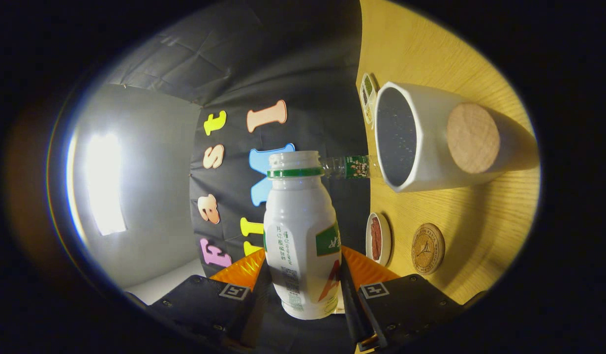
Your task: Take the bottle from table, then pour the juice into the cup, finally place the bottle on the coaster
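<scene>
White bottle (pixel 302 236) is clamped in claw (pixel 303 290), tilted for pouring; cup (pixel 416 142) at two o'clock; further tipping is required.

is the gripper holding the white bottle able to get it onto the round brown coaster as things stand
Probably yes. The gripper is shut on the open white plastic bottle, and the round brown coaster lies bare on the wooden table, apart from the white cup and small red-filled dish.

I see a glossy white plastic bottle (pixel 302 236), a smooth white cup (pixel 431 142), a grainy wooden counter (pixel 480 216), and a cork-like coaster (pixel 473 138).
</scene>
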The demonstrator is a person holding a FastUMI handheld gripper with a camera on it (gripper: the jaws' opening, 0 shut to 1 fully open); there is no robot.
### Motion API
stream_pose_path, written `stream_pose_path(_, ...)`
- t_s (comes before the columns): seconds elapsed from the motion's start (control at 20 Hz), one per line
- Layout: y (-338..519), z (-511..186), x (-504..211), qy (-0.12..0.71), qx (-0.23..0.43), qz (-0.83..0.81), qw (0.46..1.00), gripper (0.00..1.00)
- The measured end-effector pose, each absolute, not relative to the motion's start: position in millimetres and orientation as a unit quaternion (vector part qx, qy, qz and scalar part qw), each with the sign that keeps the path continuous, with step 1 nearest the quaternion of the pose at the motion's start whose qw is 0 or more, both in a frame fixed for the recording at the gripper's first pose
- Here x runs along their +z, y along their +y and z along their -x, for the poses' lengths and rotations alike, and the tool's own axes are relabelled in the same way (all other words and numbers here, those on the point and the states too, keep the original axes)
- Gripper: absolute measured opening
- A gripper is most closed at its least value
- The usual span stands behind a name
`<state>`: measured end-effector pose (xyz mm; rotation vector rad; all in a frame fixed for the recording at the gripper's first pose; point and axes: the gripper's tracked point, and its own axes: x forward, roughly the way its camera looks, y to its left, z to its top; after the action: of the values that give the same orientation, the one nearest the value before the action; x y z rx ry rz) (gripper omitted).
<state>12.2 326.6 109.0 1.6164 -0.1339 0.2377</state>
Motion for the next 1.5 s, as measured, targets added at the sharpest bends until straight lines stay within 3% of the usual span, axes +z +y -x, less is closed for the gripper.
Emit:
stream_pose_path(0.45,326.9,-12.1,106.7,-0.056,0.107,-0.756,0.643,0.67)
stream_pose_path(1.5,329.2,-7.9,113.6,-0.057,0.115,-0.77,0.625,0.67)
